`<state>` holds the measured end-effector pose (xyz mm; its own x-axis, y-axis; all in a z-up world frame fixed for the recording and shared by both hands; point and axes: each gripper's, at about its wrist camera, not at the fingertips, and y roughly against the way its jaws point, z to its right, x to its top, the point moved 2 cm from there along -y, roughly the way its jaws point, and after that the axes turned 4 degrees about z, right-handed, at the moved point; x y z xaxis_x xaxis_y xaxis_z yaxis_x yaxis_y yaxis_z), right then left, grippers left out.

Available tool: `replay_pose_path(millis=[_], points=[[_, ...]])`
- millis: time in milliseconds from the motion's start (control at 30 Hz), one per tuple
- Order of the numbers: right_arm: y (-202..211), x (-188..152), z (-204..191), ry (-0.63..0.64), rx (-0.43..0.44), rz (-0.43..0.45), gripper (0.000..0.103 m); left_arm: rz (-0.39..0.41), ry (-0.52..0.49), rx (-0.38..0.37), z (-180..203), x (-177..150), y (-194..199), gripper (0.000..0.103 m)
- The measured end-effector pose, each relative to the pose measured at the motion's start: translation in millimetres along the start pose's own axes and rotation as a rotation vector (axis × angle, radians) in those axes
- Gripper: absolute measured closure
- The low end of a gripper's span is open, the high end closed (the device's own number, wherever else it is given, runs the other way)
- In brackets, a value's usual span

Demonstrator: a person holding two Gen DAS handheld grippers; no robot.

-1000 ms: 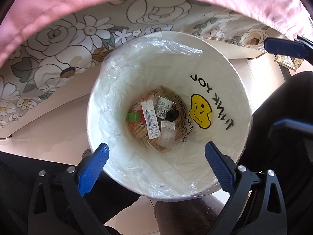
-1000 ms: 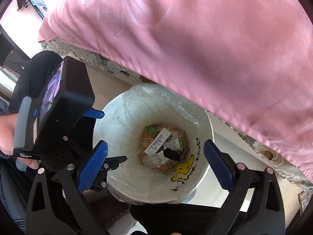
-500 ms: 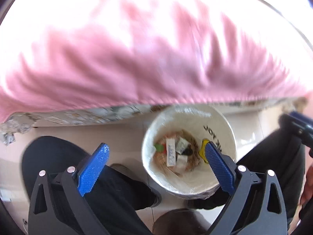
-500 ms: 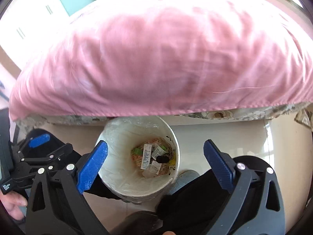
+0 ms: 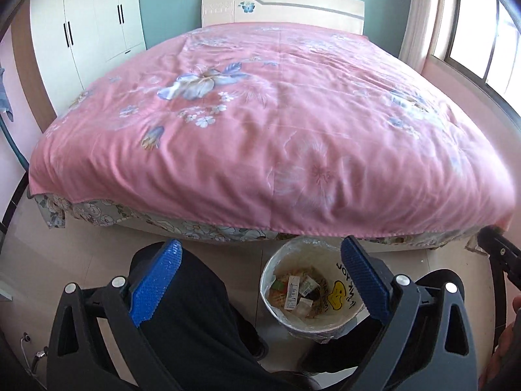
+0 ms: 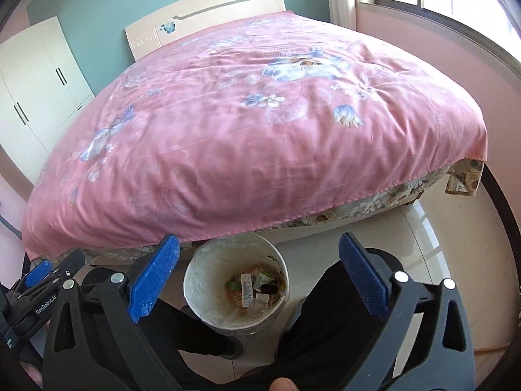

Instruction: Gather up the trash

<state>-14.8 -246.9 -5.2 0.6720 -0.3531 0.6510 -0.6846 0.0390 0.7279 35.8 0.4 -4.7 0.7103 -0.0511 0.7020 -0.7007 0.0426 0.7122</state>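
While both grippers hang high above the floor with their jaws spread wide and nothing between them, the white trash bin [image 5: 312, 288] stands on the pale tile floor [image 6: 420, 247] at the foot of the bed [image 5: 270, 123], between the person's dark-trousered legs [image 5: 195, 312]. In the left wrist view the bin lies well below the left gripper [image 5: 259, 285], toward its right-hand blue pad, which overlaps the rim. In the right wrist view it sits below the right gripper [image 6: 259, 282], nearer the left-hand pad. Wrappers and small packets [image 6: 252, 288] lie at the bottom of the lined bin, whose liner bears a yellow smiley face [image 5: 338, 295]. The pink floral quilt [image 6: 247, 130] hangs over the bed's edge just above the bin.
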Motion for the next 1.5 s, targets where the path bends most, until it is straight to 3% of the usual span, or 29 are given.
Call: replay_pose_path(millis=[167, 433, 600, 833, 1500], points=[[30, -11, -14, 0.002, 0.014, 0.029, 0.007, 0.057, -0.031, 0.043, 4, 1, 27, 0.003], [57, -23, -21, 0.017, 0.0, 0.108, 0.007, 0.094, -0.032, 0.037, 5, 0, 52, 0.004], [52, -26, -24, 0.019, -0.015, 0.078, 0.007, 0.068, -0.003, 0.047, -5, -2, 49, 0.004], [47, -27, -34, 0.057, -0.016, 0.052, 0.007, 0.093, -0.006, 0.038, -8, 0, 56, 0.004], [56, -27, -34, 0.054, 0.001, 0.087, 0.007, 0.067, 0.004, 0.044, -11, -1, 49, 0.003]])
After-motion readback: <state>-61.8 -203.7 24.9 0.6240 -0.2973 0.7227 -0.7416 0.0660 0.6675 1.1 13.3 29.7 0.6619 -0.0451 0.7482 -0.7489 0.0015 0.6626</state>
